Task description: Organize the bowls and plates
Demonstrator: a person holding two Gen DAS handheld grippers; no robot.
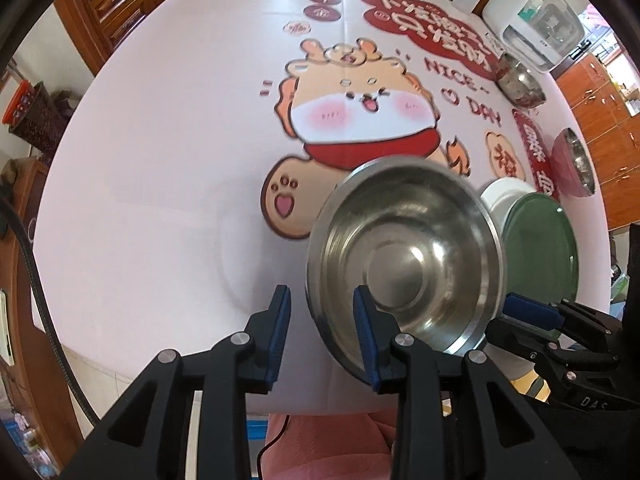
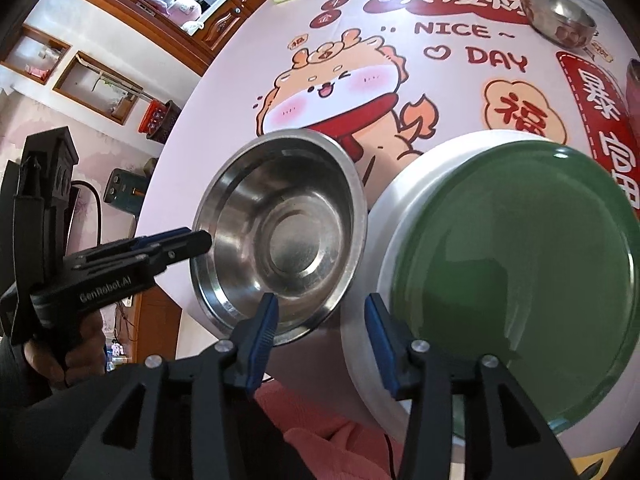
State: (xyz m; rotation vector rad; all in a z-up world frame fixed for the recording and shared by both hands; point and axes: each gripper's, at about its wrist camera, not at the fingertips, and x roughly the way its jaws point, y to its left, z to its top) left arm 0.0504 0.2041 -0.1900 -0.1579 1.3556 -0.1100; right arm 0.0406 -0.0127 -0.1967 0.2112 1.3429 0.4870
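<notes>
Steel bowl (image 2: 280, 236) sits at nine o'clock of the green plate (image 2: 516, 276); left gripper (image 1: 322, 336) and right gripper (image 2: 320, 338) both spread, straddling its rim.

I'm at home, in a dining room. Carved wooden cabinets (image 1: 120, 4) line the wall, and my table wears a cartoon-printed tablecloth (image 1: 160, 140). A white countertop appliance (image 1: 536, 20) stands on it.

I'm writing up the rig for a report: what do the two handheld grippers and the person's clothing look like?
Both are black plastic pistol-grip tools. The left gripper and right gripper have blue ribbed finger pads and silver pivot bolts. The left one's side reads "GenRobot.AI" in white. The hand holding it emerges from a dark sleeve.
</notes>
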